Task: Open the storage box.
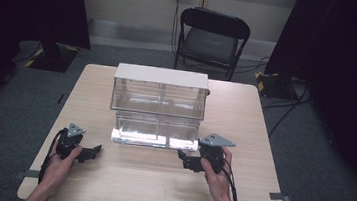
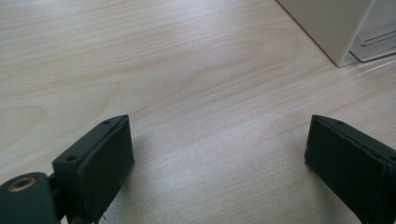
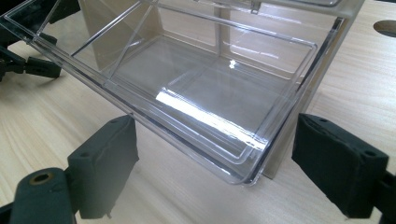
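A clear plastic bin (image 1: 158,111) with two tiers stands at the middle of the table (image 1: 122,185), its white top toward the far side. Each tier is split by a clear divider into two compartments, and all four look empty. The lower tier juts forward toward the person, its front lip (image 1: 154,141) catching glare as a bright white strip.

In the right gripper view the lower tray (image 3: 196,88) lies open from above: bare floor, a raised rectangular step moulded into it, a highlight along the front edge. The tray's near corner sits just beyond and between the fingers (image 3: 105,165), not touching them. The white side wall (image 3: 327,60) rises behind the tray.

The left gripper (image 1: 88,152) rests low on the table at the near left, well apart from the bin, its fingers (image 2: 100,163) spread wide with only bare wood between them. The right gripper (image 1: 186,160) sits just beside the bin's front right corner, fingers likewise wide apart and holding nothing.

The left gripper view cuts the bin (image 2: 336,25) down to one white corner and a sliver of clear base at the upper right. The upper tier's interior is hard to read through reflections in the high view. No writing or label is legible anywhere. A folding chair (image 1: 212,38) stands behind the table.
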Demonstrator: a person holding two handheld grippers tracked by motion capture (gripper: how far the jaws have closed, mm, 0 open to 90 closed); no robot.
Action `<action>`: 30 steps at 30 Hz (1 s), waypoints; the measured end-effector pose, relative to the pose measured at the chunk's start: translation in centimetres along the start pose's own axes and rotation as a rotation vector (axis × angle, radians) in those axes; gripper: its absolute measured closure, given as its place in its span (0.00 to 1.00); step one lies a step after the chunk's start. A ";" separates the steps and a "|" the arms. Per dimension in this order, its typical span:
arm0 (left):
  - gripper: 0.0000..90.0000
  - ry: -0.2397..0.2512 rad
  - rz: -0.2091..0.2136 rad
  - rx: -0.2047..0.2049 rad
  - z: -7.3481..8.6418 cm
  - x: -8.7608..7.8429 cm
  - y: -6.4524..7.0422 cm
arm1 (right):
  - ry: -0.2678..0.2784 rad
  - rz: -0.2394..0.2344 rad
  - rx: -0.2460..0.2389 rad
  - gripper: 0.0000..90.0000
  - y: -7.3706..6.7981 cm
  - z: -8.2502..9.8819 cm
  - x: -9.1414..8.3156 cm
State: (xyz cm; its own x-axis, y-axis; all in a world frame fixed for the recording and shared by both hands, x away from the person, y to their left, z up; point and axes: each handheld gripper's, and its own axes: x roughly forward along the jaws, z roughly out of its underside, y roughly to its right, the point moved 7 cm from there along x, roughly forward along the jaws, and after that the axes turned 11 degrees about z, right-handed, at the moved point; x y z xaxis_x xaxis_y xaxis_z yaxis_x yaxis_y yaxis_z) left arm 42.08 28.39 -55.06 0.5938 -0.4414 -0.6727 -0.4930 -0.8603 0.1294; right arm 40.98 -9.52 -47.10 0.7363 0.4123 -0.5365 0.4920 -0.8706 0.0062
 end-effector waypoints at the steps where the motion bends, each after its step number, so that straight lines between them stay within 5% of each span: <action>1: 0.08 0.000 0.000 0.000 0.0 0.0 0.0 | 0.003 0.000 0.002 0.15 0.0 -0.1 -0.1; 30: 0.08 0.000 0.000 0.000 0.0 0.0 0.0 | 0.049 -0.026 0.011 0.15 -0.3 -1.6 -0.6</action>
State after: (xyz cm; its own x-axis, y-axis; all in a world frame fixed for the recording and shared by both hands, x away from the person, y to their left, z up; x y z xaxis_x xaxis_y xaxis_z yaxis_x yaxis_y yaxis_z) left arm 42.09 28.39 -55.06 0.5943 -0.4412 -0.6724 -0.4926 -0.8606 0.1292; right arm 41.20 -9.09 -45.44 0.7457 0.4470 -0.4942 0.5061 -0.8623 -0.0163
